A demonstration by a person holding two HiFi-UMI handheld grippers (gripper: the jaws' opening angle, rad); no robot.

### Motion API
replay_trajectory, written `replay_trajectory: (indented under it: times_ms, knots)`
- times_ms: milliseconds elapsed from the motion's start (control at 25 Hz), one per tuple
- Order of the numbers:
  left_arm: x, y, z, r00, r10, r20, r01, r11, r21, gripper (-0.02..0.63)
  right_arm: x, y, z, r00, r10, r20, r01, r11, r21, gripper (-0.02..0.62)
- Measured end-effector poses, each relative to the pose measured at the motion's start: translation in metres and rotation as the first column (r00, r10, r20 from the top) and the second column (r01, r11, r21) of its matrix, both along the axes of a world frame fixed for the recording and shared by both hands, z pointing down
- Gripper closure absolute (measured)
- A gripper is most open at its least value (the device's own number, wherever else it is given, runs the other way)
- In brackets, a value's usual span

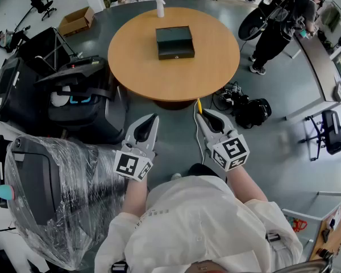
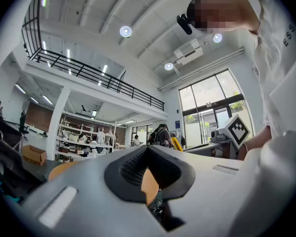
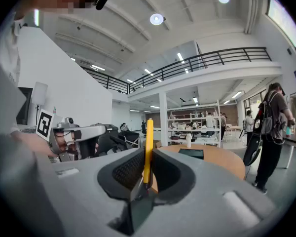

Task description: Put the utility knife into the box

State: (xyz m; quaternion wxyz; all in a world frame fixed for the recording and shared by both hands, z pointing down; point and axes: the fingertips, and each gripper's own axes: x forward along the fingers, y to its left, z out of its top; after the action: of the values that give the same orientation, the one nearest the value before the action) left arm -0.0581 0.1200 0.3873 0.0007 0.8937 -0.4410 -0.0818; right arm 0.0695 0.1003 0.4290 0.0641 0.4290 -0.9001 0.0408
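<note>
Your right tongs are pinching the utility knife - its yellow body stands upright between the 2 dark pads and sticks out well past the tips. In the head view the same yellow tip shows just ahead of those tongs, over the grey floor and short of the tabletop's near edge.

Your left tongs are pressed together with nothing between them; only a sliver of orange wood shows through the hollow of the pads. They hang just to the left of your right tongs, both pointing forward, each with its marker cube at the back near your sleeves.

The box - dark, rectangular, lid down - sits straight ahead of both tongs near the middle of the round wooden tabletop, well apart from the knife. A white bottle stands beyond it at the far rim.

To the left of your left tongs stand black equipment cases, and nearer you a bulky item wrapped in clear film. Ahead and to the right of your right tongs a tangle of cables and a dark bag lie on the floor. Farther that way a person in dark clothes stands beside the tabletop.
</note>
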Motion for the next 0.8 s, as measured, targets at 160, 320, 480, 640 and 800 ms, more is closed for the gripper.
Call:
replay_trajectory:
  times_ms: [160,320,480,640,800]
  knots:
    - [-0.009,-0.008,0.004,1.000,-0.003,0.005,0.003,1.000,0.001,0.592,-0.011,-0.005,0.003,0.999,-0.023,0.035,0.023,1.000,-0.011,0.555]
    - [-0.014,-0.023,0.015,1.000,-0.011,-0.008,0.011,1.000,-0.008,0.592,-0.014,-0.022,0.014,0.999,-0.027,0.030,0.027,0.999,-0.020,0.555]
    - [-0.016,-0.053,0.026,1.000,-0.024,-0.011,0.024,0.999,-0.022,0.592,-0.014,-0.054,0.024,0.998,-0.032,0.045,0.033,0.999,-0.031,0.555]
    - [-0.014,-0.096,0.033,0.999,-0.039,-0.005,0.039,0.999,-0.037,0.592,-0.013,-0.098,0.028,0.998,-0.048,0.049,0.050,0.998,-0.036,0.555]
    - [-0.008,-0.149,0.032,0.998,-0.058,-0.011,0.058,0.997,-0.047,0.592,-0.005,-0.151,0.026,0.997,-0.062,0.044,0.064,0.997,-0.037,0.555]
